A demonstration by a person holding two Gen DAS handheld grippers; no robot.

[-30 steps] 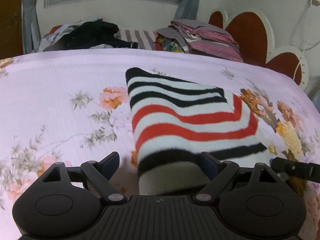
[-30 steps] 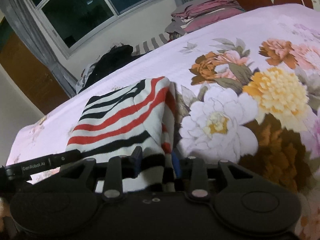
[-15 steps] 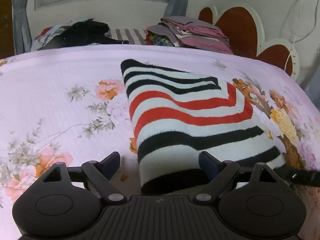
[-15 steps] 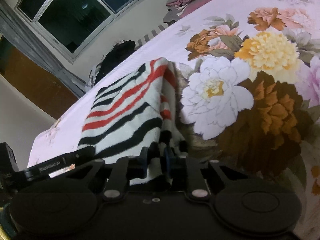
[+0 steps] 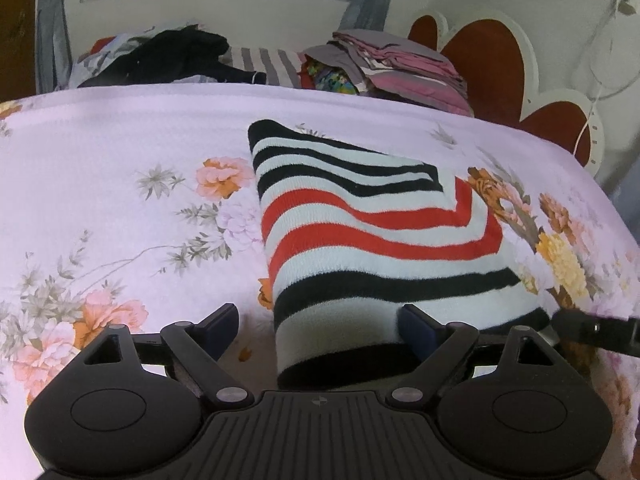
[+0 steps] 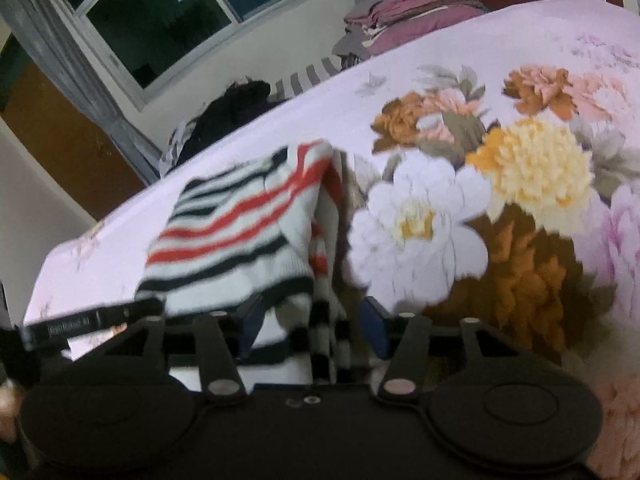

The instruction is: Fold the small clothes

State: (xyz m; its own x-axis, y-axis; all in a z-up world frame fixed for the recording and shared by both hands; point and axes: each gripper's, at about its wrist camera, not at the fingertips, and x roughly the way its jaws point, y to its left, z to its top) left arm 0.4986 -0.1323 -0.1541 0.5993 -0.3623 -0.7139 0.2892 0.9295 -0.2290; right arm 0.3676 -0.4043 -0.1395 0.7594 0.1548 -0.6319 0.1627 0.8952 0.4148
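A small knitted garment (image 5: 360,248) with white, black and red stripes lies folded on the floral pink bedsheet (image 5: 120,160). My left gripper (image 5: 318,326) stands wide open at its near edge, the right finger resting over the cloth, the left finger over bare sheet. In the right wrist view the same garment (image 6: 240,232) has its near right corner between the fingers of my right gripper (image 6: 312,320), whose jaws are opening; the pads stand apart from the cloth. The right gripper's tip (image 5: 592,328) shows at the far right of the left wrist view.
A stack of folded pink and grey clothes (image 5: 400,68) and a heap of dark unfolded clothes (image 5: 172,56) lie at the far side of the bed. A red and white headboard (image 5: 500,60) rises at the right, a window (image 6: 160,12) behind.
My right gripper closed on the garment's corner half a second ago and has now spread its fingers off it. The garment's near edge has settled lower. The left gripper has kept still and wide.
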